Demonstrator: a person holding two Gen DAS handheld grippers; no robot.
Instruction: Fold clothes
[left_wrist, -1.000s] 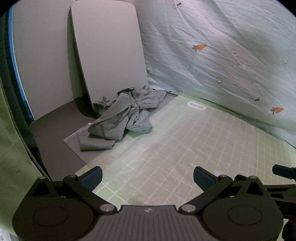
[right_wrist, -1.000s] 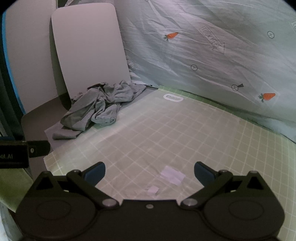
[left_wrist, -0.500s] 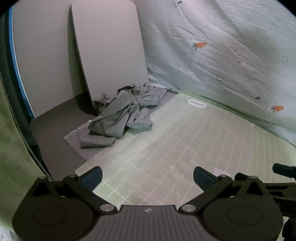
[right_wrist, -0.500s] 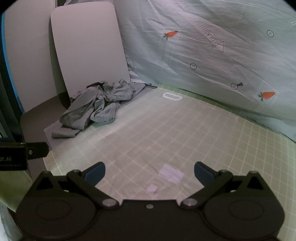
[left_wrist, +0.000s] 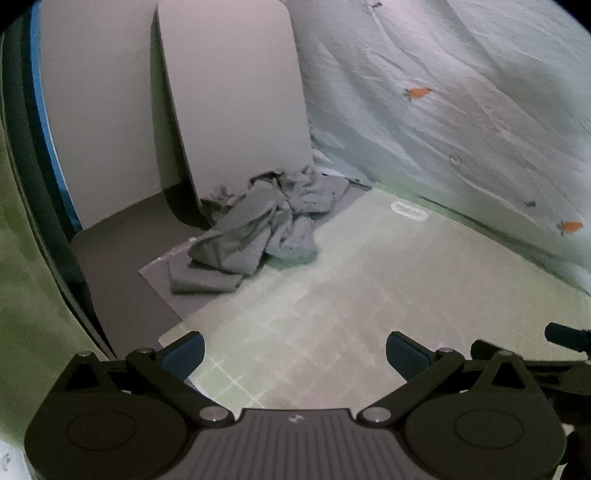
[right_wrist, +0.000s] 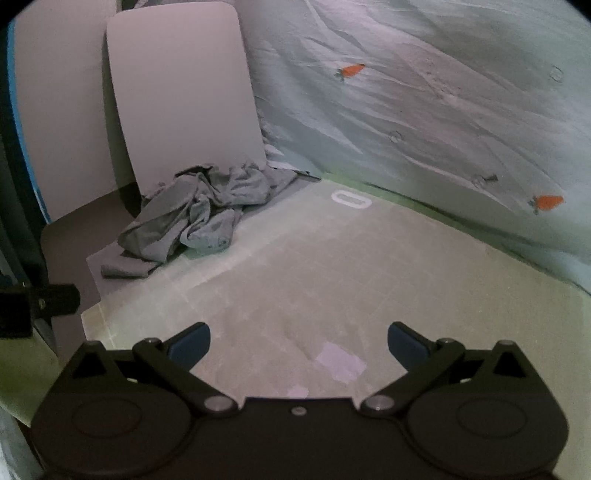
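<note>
1 grey garment, 1 grid mat, 2 boards.

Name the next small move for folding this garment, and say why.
Probably move both toward the crumpled grey garment. It lies in a heap at the far left corner of the grid mat, while the left hand-held gripper and right hand-held gripper are open, empty and well short of it.

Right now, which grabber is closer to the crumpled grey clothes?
Left, probably. The left gripper sits on the side of the grey clothes. The right gripper is farther right. Both are open, well short of them.
</note>
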